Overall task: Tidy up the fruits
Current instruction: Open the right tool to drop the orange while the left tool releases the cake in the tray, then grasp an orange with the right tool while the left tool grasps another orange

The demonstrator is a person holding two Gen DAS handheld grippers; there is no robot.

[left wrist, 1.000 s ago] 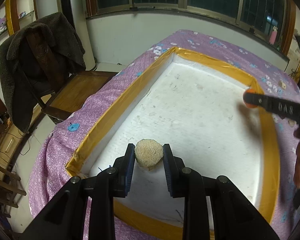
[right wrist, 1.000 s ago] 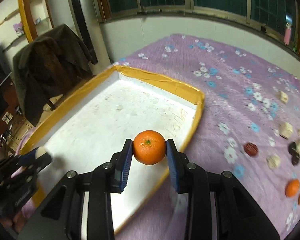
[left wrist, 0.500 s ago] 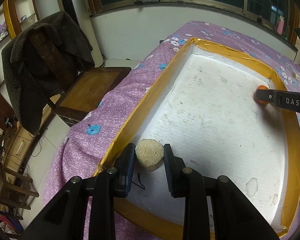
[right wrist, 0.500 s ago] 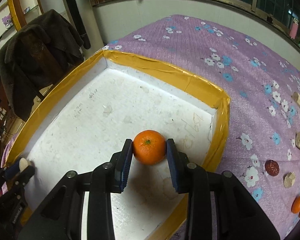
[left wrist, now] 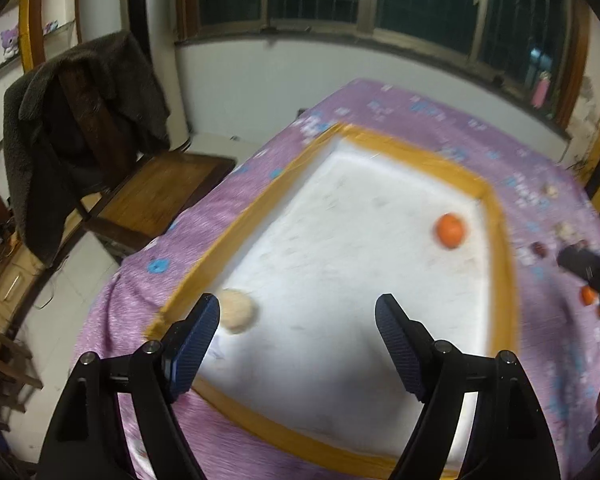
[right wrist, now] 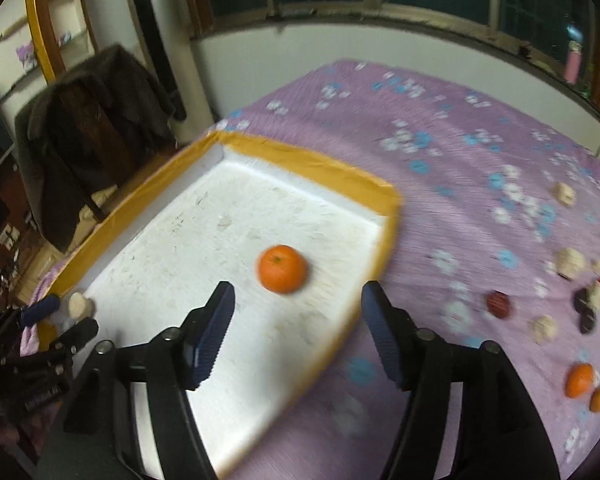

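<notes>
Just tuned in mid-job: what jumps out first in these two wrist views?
The orange stands out, lying alone on the white floor of the yellow-rimmed tray, just ahead of the right hand-held gripper, whose jaws have just been opening and hold nothing. Near the tray's left rim lies a pale round fruit, beside the left hand-held gripper, likewise just opened. More small fruits are scattered on the purple floral cloth to the right.

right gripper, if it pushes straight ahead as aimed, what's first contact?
Probably the orange, lying loose in the white tray just beyond the open right gripper, slightly left of centre. Depth is unclear; it might graze past onto the tray floor.
</notes>
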